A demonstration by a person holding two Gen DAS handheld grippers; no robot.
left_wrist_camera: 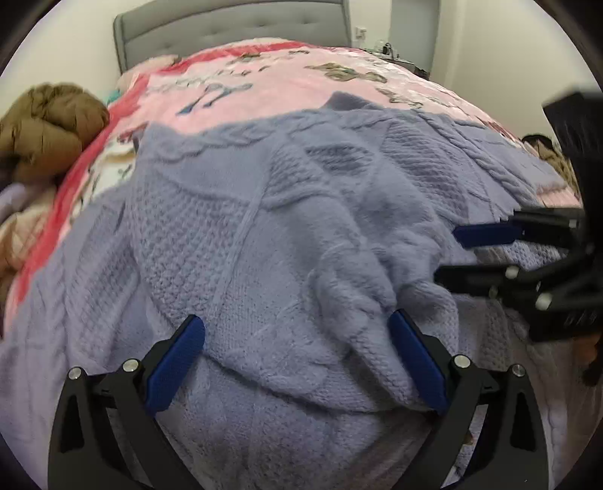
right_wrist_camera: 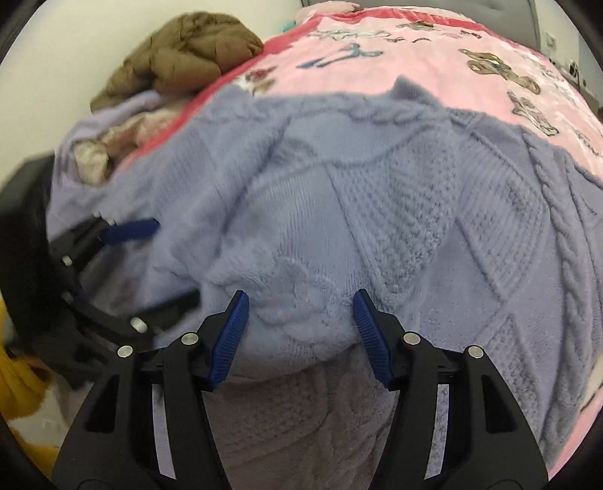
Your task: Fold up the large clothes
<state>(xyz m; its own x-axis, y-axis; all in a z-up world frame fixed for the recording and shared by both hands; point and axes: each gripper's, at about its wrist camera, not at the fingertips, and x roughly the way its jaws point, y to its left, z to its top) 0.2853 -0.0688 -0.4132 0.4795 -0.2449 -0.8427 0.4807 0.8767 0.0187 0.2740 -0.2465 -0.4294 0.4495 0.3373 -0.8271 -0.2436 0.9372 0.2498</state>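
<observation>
A large lavender cable-knit sweater [left_wrist_camera: 286, 211] lies spread over the bed, with its near hem folded up into a thick bunch. My left gripper [left_wrist_camera: 296, 318] stands open and wide over that folded hem, and its right pad touches the fold. In the right wrist view it [right_wrist_camera: 158, 264] shows at the left edge. My right gripper [right_wrist_camera: 300, 294] has its blue pads against both sides of a rounded bunch of the sweater [right_wrist_camera: 339, 211] hem. From the left wrist view the right gripper [left_wrist_camera: 446, 252] comes in from the right, with knit creases running toward it.
The bed carries a pink printed blanket [left_wrist_camera: 271, 79] below a grey padded headboard [left_wrist_camera: 226, 30]. A brown puffer jacket [right_wrist_camera: 188, 52] and other clothes are piled at the bed's left side. A yellow garment [right_wrist_camera: 19, 392] shows at the lower left.
</observation>
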